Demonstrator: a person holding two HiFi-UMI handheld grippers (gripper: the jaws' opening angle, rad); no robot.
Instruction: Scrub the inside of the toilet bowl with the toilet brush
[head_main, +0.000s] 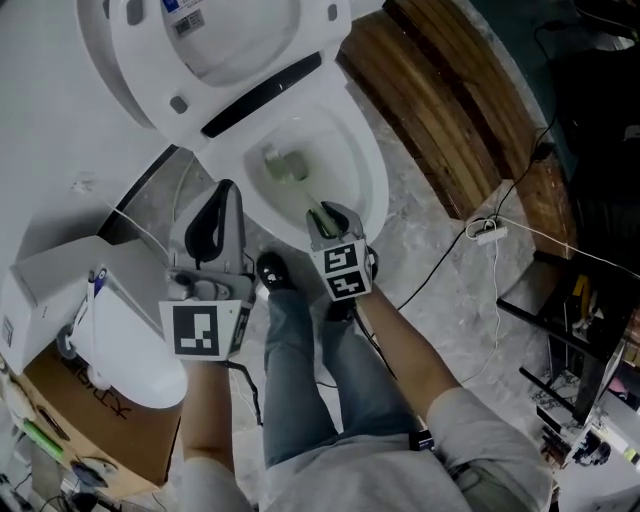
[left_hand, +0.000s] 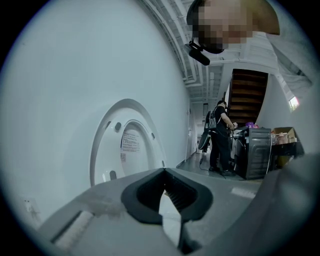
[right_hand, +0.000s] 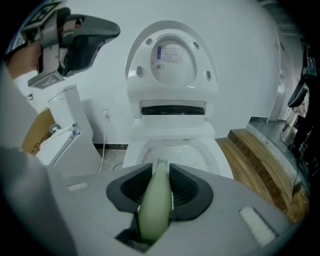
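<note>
Right gripper on the brush at the open bowl; left gripper empty.

My right gripper (head_main: 325, 216) is clamped on the pale green handle of the toilet brush (head_main: 286, 166), whose head sits down inside the toilet bowl (head_main: 371, 160). The lid (head_main: 150, 62) is raised. My left gripper (head_main: 222, 206) is held to the bowl's left, with its jaws drawn together on nothing. My shoe (head_main: 272, 271) stands at the bowl's front, between the two grippers. A wooden step (head_main: 440, 110) lies right of the bowl, and a cable (head_main: 440, 262) trails over the floor near it. A cardboard box (head_main: 92, 422) sits at far left.
</note>
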